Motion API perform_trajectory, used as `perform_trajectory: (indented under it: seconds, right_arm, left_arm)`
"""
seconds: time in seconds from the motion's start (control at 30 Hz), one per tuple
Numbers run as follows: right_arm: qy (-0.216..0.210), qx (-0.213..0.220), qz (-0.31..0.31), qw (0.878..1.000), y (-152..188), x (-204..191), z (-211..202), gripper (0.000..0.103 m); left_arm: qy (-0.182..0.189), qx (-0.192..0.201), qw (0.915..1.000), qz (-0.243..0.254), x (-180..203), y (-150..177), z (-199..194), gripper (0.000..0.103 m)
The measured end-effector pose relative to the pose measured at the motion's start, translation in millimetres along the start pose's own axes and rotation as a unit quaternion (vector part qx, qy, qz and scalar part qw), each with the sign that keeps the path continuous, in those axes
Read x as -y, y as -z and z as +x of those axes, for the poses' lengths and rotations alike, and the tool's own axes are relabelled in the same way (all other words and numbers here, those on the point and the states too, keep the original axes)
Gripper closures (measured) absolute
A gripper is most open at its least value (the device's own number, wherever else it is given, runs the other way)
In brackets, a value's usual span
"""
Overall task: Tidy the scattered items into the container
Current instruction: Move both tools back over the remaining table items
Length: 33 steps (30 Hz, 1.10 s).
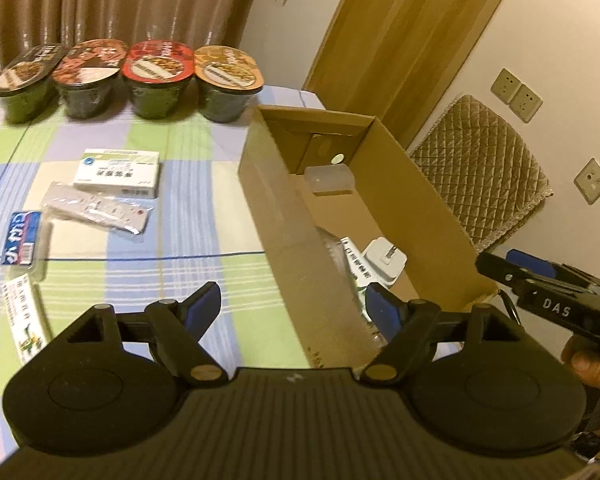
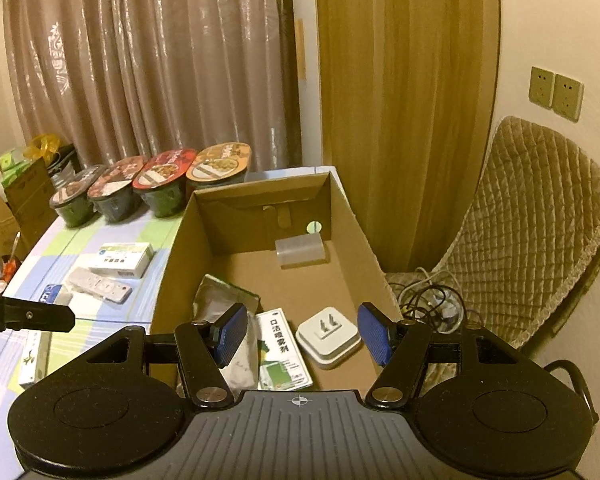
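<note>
Currently both the left gripper (image 1: 294, 306) and right gripper (image 2: 302, 332) are held apart, empty, over the open brown cardboard box (image 2: 180, 264); a white boxed item (image 1: 118, 174) is left on the checked desk (image 1: 188, 232) at its nine o'clock.

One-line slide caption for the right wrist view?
Open right gripper above cardboard box holding a white plug adapter and spray carton.

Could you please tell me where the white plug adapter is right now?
The white plug adapter lies on the floor of the cardboard box, near its right wall, just right of the green-and-white packet, in the right wrist view.
</note>
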State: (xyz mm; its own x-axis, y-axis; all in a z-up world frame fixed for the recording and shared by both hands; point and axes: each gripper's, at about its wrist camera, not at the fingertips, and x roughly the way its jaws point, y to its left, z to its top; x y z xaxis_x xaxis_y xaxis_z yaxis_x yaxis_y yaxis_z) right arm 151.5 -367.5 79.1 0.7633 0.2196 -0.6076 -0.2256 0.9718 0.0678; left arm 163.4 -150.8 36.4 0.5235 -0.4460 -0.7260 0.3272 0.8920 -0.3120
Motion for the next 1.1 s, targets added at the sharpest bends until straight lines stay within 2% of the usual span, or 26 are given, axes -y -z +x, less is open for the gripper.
perform_trajectory:
  seconds: [0.33, 0.63, 0.83, 1.1]
  right_arm:
    - [-0.026, 0.017, -0.008, 0.999, -2.4, -34.2, -26.1, 0.036]
    - [-0.074, 0.022, -0.043, 0.996, -4.1, -88.7, -40.6, 0.036]
    - [-0.099, 0.013, -0.073, 0.992, 2.2, -124.3, -38.6, 0.035]
    - [-0.120, -0.003, -0.104, 0.987, 13.3, -157.9, -27.6, 0.035]
  left_arm:
    - [-0.049, 0.003, 0.9988, -0.006, -34.5, 43.7, -45.3, 0.024]
    - [-0.104, 0.003, 0.9935, -0.046, -90.0, 84.9, -89.0, 0.022]
    - [-0.129, 0.013, 0.9891, -0.071, -118.4, 95.8, -110.2, 0.022]
    - [-0.141, 0.020, 0.9856, -0.091, -142.1, 96.4, -112.7, 0.022]
